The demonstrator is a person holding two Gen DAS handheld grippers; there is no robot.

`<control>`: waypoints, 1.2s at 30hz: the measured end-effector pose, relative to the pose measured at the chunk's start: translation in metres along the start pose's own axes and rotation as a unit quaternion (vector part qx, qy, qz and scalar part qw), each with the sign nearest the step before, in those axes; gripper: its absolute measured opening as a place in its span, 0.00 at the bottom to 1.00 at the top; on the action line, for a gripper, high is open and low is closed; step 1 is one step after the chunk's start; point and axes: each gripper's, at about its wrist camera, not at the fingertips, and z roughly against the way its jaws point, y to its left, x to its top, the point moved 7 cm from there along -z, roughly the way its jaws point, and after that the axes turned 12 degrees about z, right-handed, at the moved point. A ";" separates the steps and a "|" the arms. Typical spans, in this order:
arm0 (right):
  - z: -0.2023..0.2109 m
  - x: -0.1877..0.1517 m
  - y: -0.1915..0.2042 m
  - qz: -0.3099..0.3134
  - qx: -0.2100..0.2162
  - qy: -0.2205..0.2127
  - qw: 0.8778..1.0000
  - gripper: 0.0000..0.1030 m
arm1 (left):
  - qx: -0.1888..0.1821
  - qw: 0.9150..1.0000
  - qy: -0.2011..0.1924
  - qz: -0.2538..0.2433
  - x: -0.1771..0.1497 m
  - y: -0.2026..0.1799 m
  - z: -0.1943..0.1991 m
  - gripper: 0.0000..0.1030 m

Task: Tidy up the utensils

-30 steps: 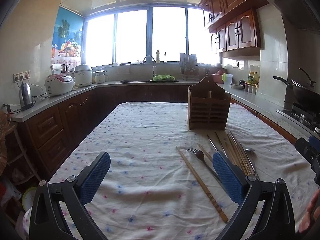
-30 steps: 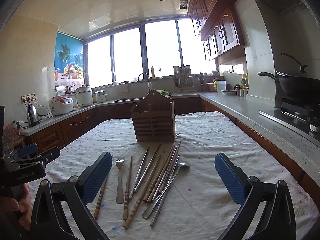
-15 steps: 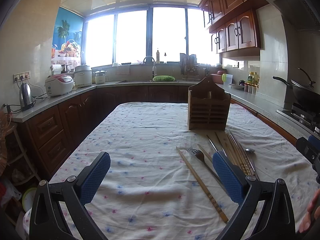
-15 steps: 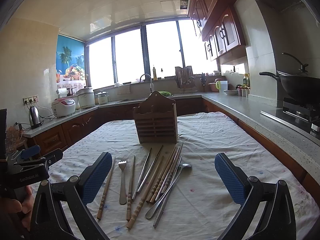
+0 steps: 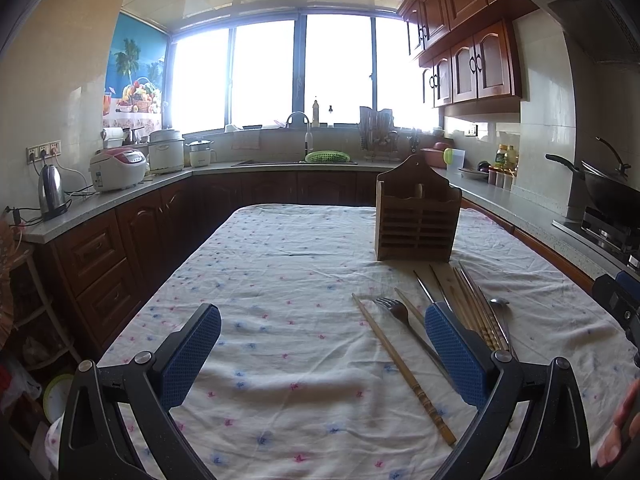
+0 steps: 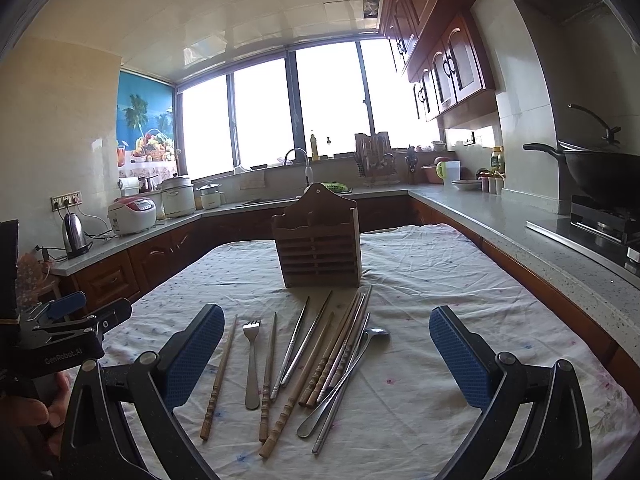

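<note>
A table is covered by a wrinkled white tablecloth (image 6: 420,264) printed with small pink and blue flowers. Toward its far end stands a wooden utensil holder (image 6: 319,240), upright, box-shaped, with a slatted front and a peaked back panel pierced by a hanging hole; in the left wrist view the same holder (image 5: 416,216) is seen to the right of centre.

In front of the holder, loose utensils are laid side by side on the cloth, their lengths pointing roughly toward it. From the left in the right wrist view are seen a wooden chopstick (image 6: 219,376) with a turned, ridged handle end, lying a little apart; a steel fork (image 6: 251,360), tines toward the holder; another wooden chopstick (image 6: 268,376); a pair of smooth metal chopsticks (image 6: 298,348); a thicker bamboo-jointed chopstick (image 6: 298,388); a tight bundle of dark wooden chopsticks (image 6: 340,344); and a shiny metal spoon (image 6: 348,376) with its bowl toward the holder, partly overlapped by the bundle.

The right gripper (image 6: 326,356) is held above the near end of the utensils, its jaws spread wide and holding nothing; blue, dimpled rubber pads are seen on black frames. The left gripper (image 5: 322,354) is likewise held wide apart and empty over bare cloth, with the utensils at its right finger.

Dark wood cabinets and grey speckled counters are seen beyond.
</note>
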 end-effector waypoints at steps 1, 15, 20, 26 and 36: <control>0.000 0.000 0.000 0.000 -0.001 0.000 1.000 1.00 | 0.000 1.000 0.000 0.000 0.000 0.000 0.000 0.99; 0.000 0.001 0.002 -0.003 0.004 -0.001 1.000 1.00 | -0.002 1.000 0.002 0.001 0.000 0.000 -0.001 0.99; -0.001 0.002 0.003 -0.004 0.008 0.003 1.000 1.00 | -0.004 1.000 0.013 0.006 0.001 0.003 -0.006 0.99; -0.009 0.004 0.001 -0.013 0.019 0.021 1.000 1.00 | -0.014 0.999 0.038 0.015 0.005 0.003 -0.018 0.99; -0.032 0.002 -0.013 -0.040 0.034 0.066 0.996 1.00 | -0.044 0.992 0.112 0.034 0.015 -0.007 -0.054 0.96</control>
